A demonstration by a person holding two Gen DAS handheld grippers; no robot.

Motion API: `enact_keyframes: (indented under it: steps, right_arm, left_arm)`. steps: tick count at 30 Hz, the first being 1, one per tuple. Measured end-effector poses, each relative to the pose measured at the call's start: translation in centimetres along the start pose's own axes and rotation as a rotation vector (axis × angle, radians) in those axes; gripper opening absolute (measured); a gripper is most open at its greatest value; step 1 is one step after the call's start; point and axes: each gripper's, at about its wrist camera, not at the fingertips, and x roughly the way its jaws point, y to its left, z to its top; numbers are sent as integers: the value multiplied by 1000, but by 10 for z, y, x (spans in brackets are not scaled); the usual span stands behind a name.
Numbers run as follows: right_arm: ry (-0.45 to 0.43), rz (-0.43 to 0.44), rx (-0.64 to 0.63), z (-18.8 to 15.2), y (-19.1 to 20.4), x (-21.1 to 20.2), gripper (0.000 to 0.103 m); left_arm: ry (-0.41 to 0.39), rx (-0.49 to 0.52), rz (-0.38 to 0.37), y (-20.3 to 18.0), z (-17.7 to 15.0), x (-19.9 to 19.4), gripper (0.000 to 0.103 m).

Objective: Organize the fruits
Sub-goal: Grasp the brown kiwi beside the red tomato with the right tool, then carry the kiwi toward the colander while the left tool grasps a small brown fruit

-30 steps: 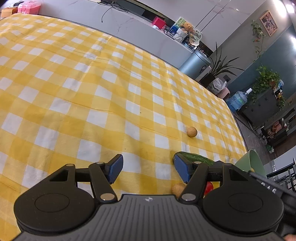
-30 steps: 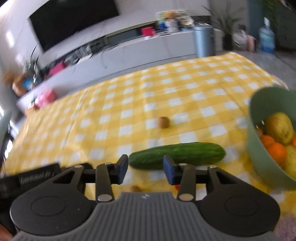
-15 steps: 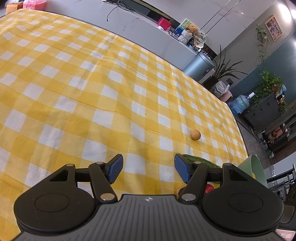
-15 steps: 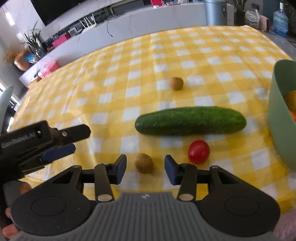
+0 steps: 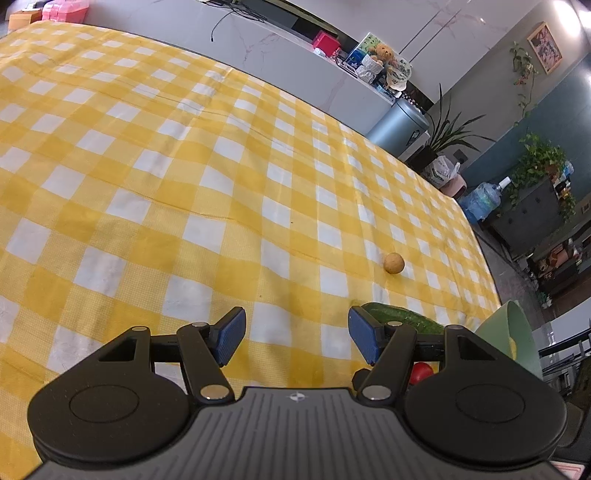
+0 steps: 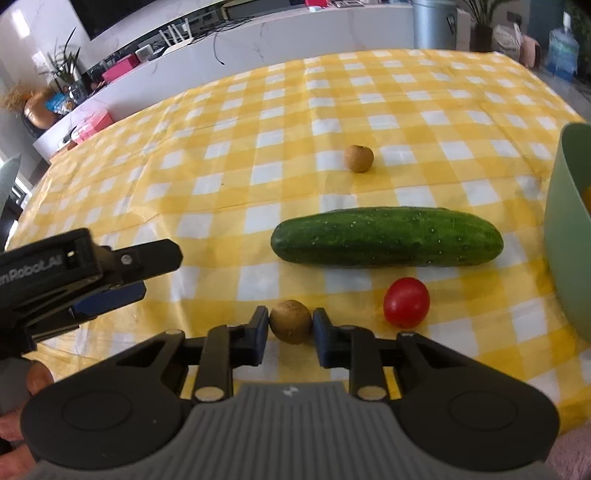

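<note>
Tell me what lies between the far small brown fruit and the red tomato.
The long green cucumber lies crosswise between the small round brown fruit and the red tomato, per the right wrist view.

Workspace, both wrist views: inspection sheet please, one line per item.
Surface: yellow checked tablecloth, creased.
Job's things: cucumber, red tomato, far brown fruit, near brown fruit, green bowl at the right edge.
Clutter: nothing seen on the cloth.
Grippers: right gripper shut on near brown fruit; left gripper open, empty.
Cables: black cable on the white counter.
Surroundings: bin, plants, water bottle.
</note>
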Motion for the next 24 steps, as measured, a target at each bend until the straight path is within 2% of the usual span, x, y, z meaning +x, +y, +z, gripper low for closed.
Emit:
enact_keyframes:
  steps: [4,17,24]
  right_arm:
    - [-26,2,10,-1,-2,-5,22]
    - [-152,119,207,0,-46,-38,22]
    - [-219,114,265,0,-64,-51,22]
  left_arm:
    - [-19,31,18,-4,-2,0,75]
    - [-61,166,1,-31,-13,-1,75]
    - [-74,238,35,-52,-16,-1,75]
